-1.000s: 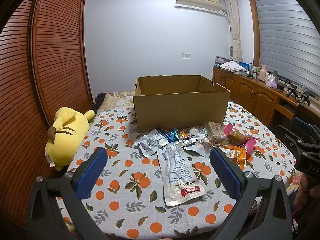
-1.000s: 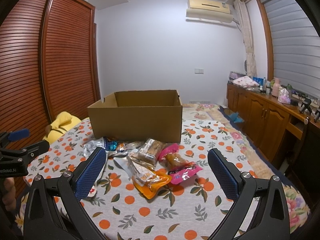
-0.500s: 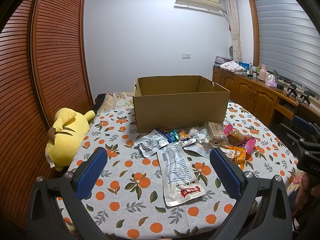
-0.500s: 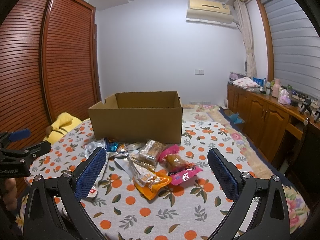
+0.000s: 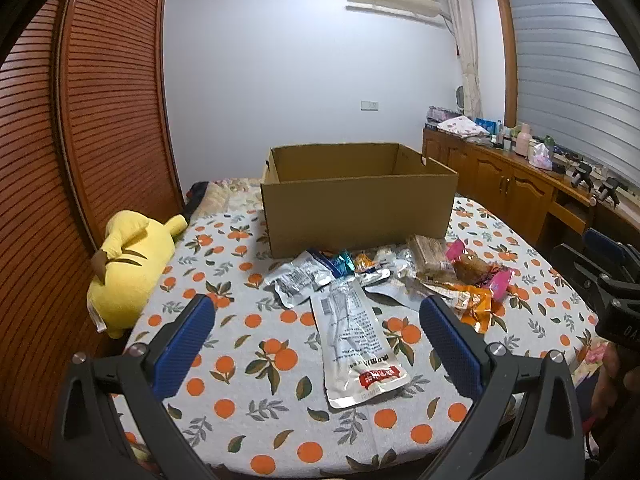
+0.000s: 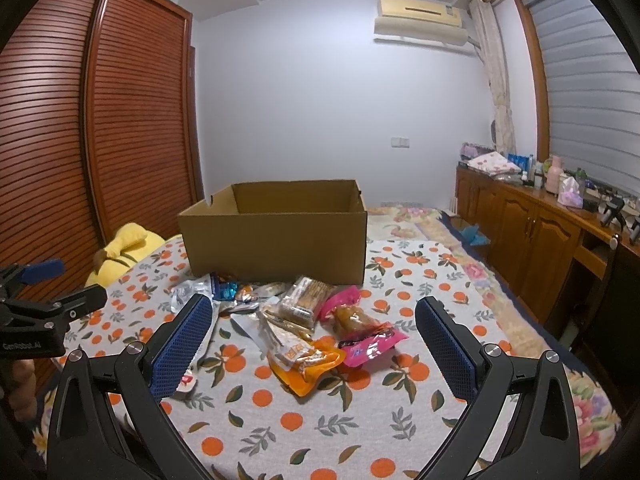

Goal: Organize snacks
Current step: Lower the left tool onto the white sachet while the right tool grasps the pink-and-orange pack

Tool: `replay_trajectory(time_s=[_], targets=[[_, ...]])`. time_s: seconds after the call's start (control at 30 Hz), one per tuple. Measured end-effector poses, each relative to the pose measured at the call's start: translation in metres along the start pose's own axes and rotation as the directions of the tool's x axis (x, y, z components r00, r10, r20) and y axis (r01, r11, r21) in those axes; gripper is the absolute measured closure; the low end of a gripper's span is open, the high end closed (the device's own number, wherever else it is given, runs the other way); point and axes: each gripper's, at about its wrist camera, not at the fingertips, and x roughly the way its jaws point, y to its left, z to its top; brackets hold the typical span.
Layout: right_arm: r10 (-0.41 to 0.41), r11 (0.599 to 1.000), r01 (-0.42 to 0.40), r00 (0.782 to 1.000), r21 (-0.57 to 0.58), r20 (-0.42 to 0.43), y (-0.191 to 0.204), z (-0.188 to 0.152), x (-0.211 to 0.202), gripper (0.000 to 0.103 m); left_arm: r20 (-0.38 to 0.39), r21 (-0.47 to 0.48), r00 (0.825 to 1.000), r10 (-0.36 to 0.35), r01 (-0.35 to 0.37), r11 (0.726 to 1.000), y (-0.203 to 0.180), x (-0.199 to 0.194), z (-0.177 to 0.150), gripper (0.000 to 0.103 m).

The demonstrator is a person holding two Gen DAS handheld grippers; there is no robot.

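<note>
Both your hand-held grippers spread wide, empty: left hand-held gripper (image 5: pixel 316 336) above long silver pouch (image 5: pixel 358 340), right hand-held gripper (image 6: pixel 314 338) above orange packet (image 6: pixel 306 360). Snack pile on counter (image 6: pixel 304 420), just before cardboard box (image 5: pixel 358 208). Risk: slick flat pouch slips from pinch; overlapping packets drag along.

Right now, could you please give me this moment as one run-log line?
left tool: open, empty | right tool: open, empty | snack packets: loose on table, in front of cardboard box | stage: nothing gripped yet
</note>
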Motion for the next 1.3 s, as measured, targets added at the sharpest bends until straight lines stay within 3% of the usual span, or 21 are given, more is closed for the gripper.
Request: replay_trajectory(time_s=[0.6, 0.8, 0.93, 1.3], targets=[[0.038, 0.999, -0.04, 0.995, -0.02, -0.097, -0.028, -0.007, 0.036, 0.001, -0.116, 0.027, 0.99, -0.074, 0.077, 0.997, -0.006, 0.051, -0.015, 0.001], [0.063, 0.996, -0.072, 0.982, -0.044, -0.179, -0.05, -0.006, 0.062, 0.005, -0.167, 0.02, 0.981, -0.1, 0.104, 0.994, -0.005, 0.075, -0.015, 0.002], [0.092, 0.993, -0.108, 0.965, -0.052, -0.244, -0.063, -0.006, 0.085, 0.012, -0.207, 0.004, 0.97, -0.126, 0.129, 0.992, -0.003, 0.09, -0.015, 0.003], [0.195, 0.969, -0.24, 0.882, -0.054, -0.429, -0.067, -0.006, 0.156, 0.032, -0.316, -0.01, 0.931, -0.181, 0.187, 0.982, -0.006, 0.128, -0.011, 0.005]])
